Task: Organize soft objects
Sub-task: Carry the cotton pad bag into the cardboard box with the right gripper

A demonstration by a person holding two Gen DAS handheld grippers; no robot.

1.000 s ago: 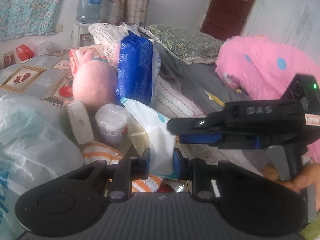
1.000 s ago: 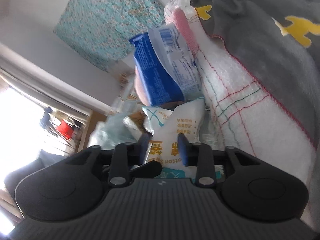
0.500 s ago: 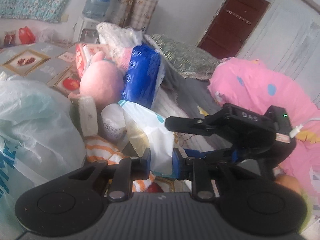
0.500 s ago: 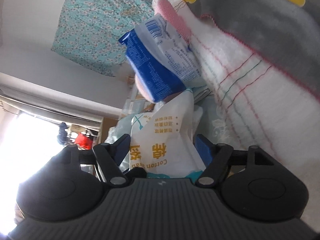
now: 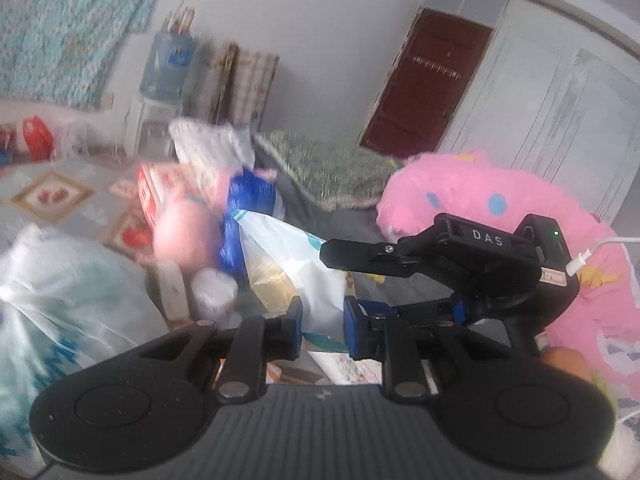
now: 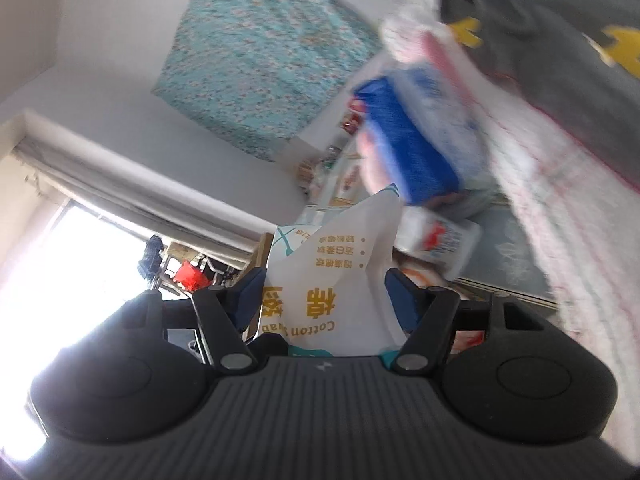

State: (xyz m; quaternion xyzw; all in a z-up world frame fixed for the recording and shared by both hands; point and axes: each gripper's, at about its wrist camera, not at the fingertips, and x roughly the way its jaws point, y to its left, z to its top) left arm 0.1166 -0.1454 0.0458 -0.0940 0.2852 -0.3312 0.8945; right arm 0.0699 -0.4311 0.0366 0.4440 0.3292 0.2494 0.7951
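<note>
My left gripper (image 5: pixel 322 320) is shut on a white cotton-pad bag (image 5: pixel 296 268) and holds it up off the bed. The same bag (image 6: pixel 332 280), with yellow print, sits between the spread fingers of my right gripper (image 6: pixel 324 300), which is open around it. The right gripper (image 5: pixel 400 284) also shows in the left wrist view, beside the bag on its right. Behind lie a blue tissue pack (image 5: pixel 248 216), also in the right wrist view (image 6: pixel 416 148), and a pink plush toy (image 5: pixel 186 236).
A clear plastic bag (image 5: pixel 60 312) lies at the left. A pink spotted quilt (image 5: pixel 500 208) is at the right, a grey blanket (image 6: pixel 560 60) and a white striped towel (image 6: pixel 580 232) on the bed. A small white tub (image 5: pixel 212 294) and a red-and-white box (image 5: pixel 160 188) sit near the plush.
The right gripper has opened from shut on the bag. The left gripper has kept hold of the bag and lifted it, with both views swinging up.
</note>
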